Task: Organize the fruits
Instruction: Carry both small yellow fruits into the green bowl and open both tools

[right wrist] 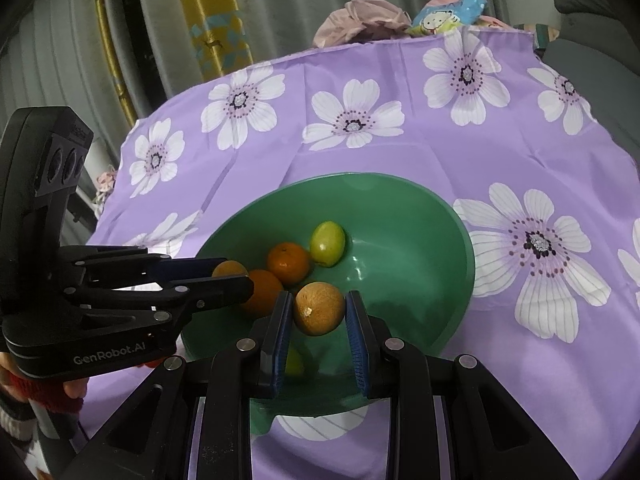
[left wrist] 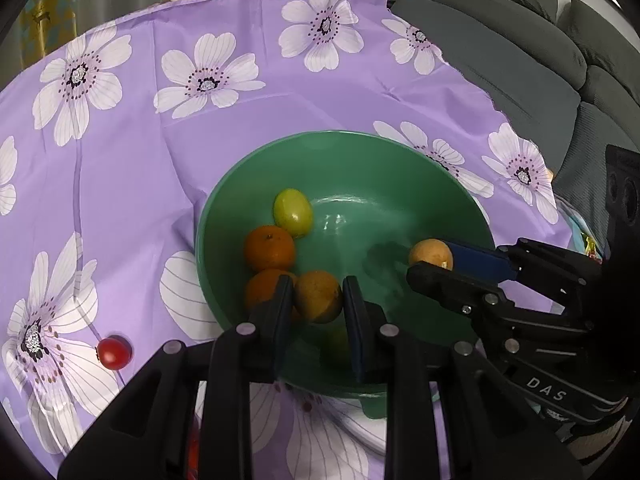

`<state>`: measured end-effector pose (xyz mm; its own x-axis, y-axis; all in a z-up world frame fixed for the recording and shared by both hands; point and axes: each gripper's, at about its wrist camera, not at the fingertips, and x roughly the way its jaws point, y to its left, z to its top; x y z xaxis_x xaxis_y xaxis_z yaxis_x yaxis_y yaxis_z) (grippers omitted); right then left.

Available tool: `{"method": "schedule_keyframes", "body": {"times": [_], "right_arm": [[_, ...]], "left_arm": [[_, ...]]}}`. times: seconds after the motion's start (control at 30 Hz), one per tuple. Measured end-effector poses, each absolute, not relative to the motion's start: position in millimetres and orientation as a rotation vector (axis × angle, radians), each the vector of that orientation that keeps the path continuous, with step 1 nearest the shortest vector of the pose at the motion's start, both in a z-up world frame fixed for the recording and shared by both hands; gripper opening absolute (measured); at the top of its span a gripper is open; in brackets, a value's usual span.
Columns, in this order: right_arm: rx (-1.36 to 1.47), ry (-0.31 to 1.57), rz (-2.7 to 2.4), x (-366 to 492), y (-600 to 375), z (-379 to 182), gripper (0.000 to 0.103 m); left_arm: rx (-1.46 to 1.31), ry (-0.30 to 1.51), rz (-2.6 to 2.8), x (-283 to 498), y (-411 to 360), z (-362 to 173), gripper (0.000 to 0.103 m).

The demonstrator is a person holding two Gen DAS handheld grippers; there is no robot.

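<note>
A green bowl (left wrist: 400, 152) (right wrist: 460, 240) sits on a purple flowered tablecloth (left wrist: 160, 160). In it lie a green fruit (left wrist: 293, 212) (right wrist: 328, 243) and two oranges (left wrist: 269, 248) (right wrist: 289, 262), with another green fruit (right wrist: 294, 360) low behind my fingers. My left gripper (left wrist: 318, 284) (right wrist: 236, 272) is shut on a yellow-orange round fruit (left wrist: 318, 300) (right wrist: 228, 268) over the bowl's near-left side. My right gripper (right wrist: 318, 296) (left wrist: 430, 260) is shut on a tan round fruit (right wrist: 319, 312) (left wrist: 428, 252) over the bowl's near-right side.
A red cherry tomato (left wrist: 115, 353) lies on the cloth left of the bowl. A grey sofa (left wrist: 520, 60) runs along the table's right side. Crumpled bags and fabric (right wrist: 372, 20) pile at the far edge. A hand with a red cuff (right wrist: 60, 396) holds the left gripper.
</note>
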<state>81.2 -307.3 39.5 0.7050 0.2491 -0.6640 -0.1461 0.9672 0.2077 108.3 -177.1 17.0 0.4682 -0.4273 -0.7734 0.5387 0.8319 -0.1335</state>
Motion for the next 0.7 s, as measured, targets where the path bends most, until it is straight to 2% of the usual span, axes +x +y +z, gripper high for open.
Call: {"method": "schedule_keyframes", "body": {"times": [0.7], "right_arm": [[0.132,0.769,0.213,82.5,-305.4,38.6,0.029]], "left_arm": [[0.152,0.932,-0.549,109.8,-175.4,8.7,0.024]]}}
